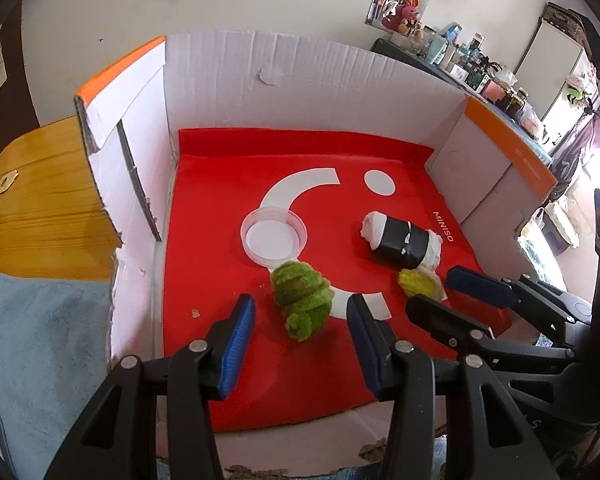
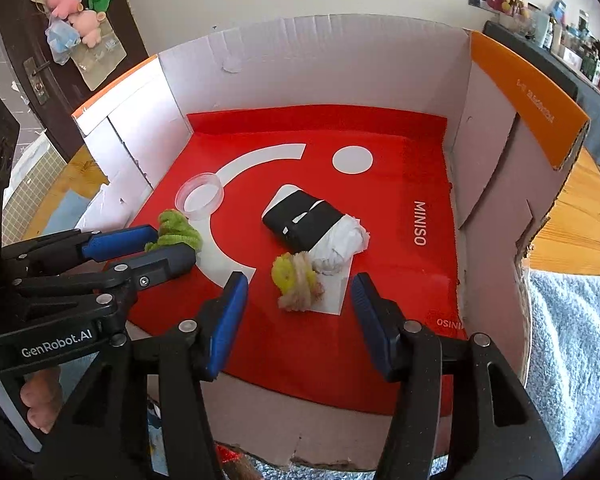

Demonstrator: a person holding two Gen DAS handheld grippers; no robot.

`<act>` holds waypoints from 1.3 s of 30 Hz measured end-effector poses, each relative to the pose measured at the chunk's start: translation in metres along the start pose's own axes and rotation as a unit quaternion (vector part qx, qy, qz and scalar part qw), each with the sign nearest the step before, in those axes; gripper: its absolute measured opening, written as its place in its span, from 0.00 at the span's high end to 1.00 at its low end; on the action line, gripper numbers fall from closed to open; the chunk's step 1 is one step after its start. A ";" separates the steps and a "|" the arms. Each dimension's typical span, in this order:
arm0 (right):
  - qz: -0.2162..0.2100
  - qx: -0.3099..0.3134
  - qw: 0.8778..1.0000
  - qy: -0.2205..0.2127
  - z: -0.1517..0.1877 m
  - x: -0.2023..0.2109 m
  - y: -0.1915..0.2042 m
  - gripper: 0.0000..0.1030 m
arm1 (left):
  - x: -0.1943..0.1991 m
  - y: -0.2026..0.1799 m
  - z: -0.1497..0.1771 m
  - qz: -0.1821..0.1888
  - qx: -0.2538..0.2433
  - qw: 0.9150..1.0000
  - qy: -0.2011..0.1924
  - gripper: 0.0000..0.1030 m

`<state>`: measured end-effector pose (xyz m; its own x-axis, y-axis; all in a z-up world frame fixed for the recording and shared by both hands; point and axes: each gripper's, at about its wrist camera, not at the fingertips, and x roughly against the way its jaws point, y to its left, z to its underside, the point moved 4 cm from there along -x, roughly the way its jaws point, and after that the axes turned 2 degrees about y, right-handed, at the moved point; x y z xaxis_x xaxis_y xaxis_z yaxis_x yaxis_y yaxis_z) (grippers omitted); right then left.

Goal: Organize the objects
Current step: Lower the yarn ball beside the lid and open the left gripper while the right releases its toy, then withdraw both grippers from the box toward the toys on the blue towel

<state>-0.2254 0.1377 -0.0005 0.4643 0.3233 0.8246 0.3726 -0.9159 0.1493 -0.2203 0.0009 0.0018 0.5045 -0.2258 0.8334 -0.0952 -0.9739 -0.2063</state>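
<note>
A green fuzzy coil toy lies on the red mat inside a white cardboard box. My left gripper is open, its blue pads on either side of the toy, not touching it; it also shows in the right wrist view. A yellow and beige fuzzy toy lies near the mat's front. My right gripper is open around it, apart from it. A black and white rolled bundle lies behind the yellow toy. A clear round dish sits empty behind the green toy.
The box walls rise at the back and both sides, with orange flaps. A wooden table and a blue-grey towel lie outside the box at the left. Cluttered shelves stand far right.
</note>
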 end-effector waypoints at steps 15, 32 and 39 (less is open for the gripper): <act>-0.006 0.002 1.000 -0.015 0.003 0.013 0.003 0.45 | 0.016 -0.003 0.006 0.000 -0.004 1.000 -0.017 0.45; 0.000 0.007 0.999 -0.036 0.014 0.035 0.010 0.34 | 0.039 -0.002 0.017 -0.007 0.003 0.999 -0.041 0.34; 0.007 0.010 0.999 -0.045 0.021 0.045 0.013 0.30 | 0.046 -0.001 0.024 -0.008 0.007 0.999 -0.046 0.33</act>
<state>-0.1832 0.1455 0.0272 0.5391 0.3322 0.7740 0.3812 -0.9157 0.1276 -0.1764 -0.0079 0.0279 0.5828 -0.2063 0.7860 -0.0751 -0.9768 -0.2006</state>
